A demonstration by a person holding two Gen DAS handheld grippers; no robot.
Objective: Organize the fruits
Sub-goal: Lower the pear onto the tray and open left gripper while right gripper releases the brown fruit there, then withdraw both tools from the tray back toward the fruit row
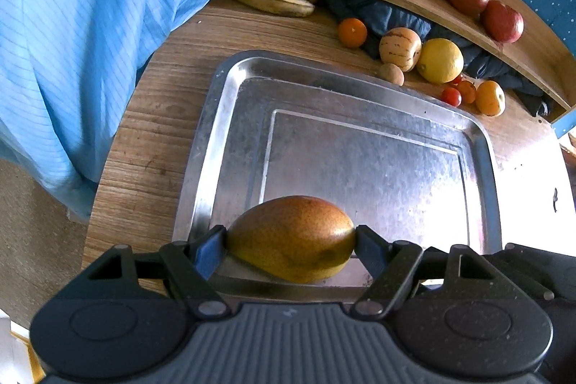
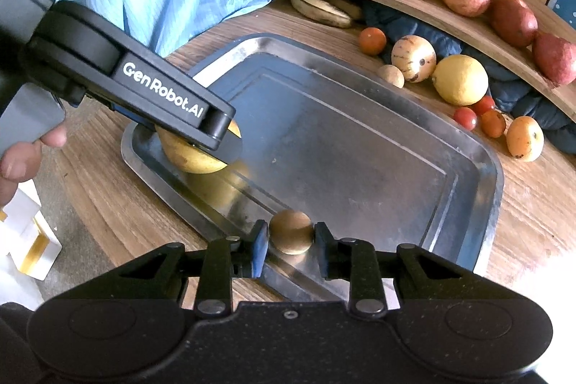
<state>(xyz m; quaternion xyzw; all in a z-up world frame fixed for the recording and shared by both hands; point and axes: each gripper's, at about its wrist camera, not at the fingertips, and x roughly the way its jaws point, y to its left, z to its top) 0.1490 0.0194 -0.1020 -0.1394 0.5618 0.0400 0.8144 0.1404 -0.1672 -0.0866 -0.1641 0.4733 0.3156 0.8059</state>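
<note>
The left gripper (image 1: 291,240) clamps a speckled yellow-brown pear (image 1: 291,238) just above the near edge of a metal tray (image 1: 223,110) on the wooden tabletop (image 1: 151,117). The right gripper (image 2: 291,240) grips a small round brown fruit (image 2: 291,231) over the tray's near edge. Loose fruits lie beyond the tray's far edge.

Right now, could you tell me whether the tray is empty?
Nearly empty: the tray holds only the pear, gripped by the left tongs; other fruit lies outside.
</note>
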